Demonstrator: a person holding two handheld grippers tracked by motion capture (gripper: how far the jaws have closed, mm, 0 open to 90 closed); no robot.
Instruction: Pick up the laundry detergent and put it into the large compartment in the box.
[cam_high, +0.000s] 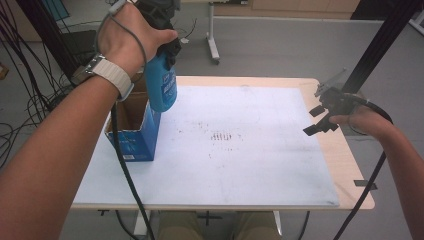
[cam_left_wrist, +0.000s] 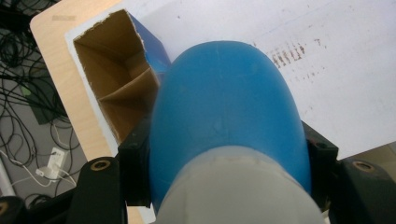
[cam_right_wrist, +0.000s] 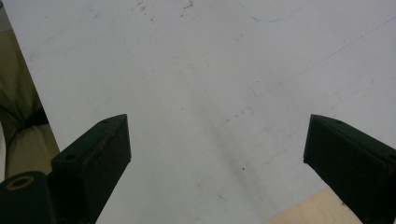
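Your desk (cam_high: 345, 165) carries a large pale sheet (cam_high: 240, 150), scuffed with small brown marks near its middle, and at its left edge stands an open blue carton (cam_high: 142, 135) with cardboard dividers inside. Your left tongs (cam_high: 162, 42) are clamped on the neck end of a blue bottle (cam_high: 161, 87), which hangs bottom-down in the air above the carton's right rim, touching neither the box nor the desk. From the left gripper view the bottle (cam_left_wrist: 224, 116) sits tight between the two black jaws, its rounded blue base pointing at the sheet with the carton (cam_left_wrist: 116, 88) just beside it. The likeliest trouble here is the bottle's bottom catching the carton's torn rim or a divider if you lower it off-centre, which could tip the light box or wedge the bottle crooked between cells. The smooth, rounded plastic could also swivel in the grip if you tilt your wrist. Your right tongs (cam_high: 322, 117) hover wide open and empty over the right edge of the sheet, well away from the carton, so nothing steadies the box. The bottle looks like glossy mid-blue plastic with white print on its side and a paler whitish band toward the neck.
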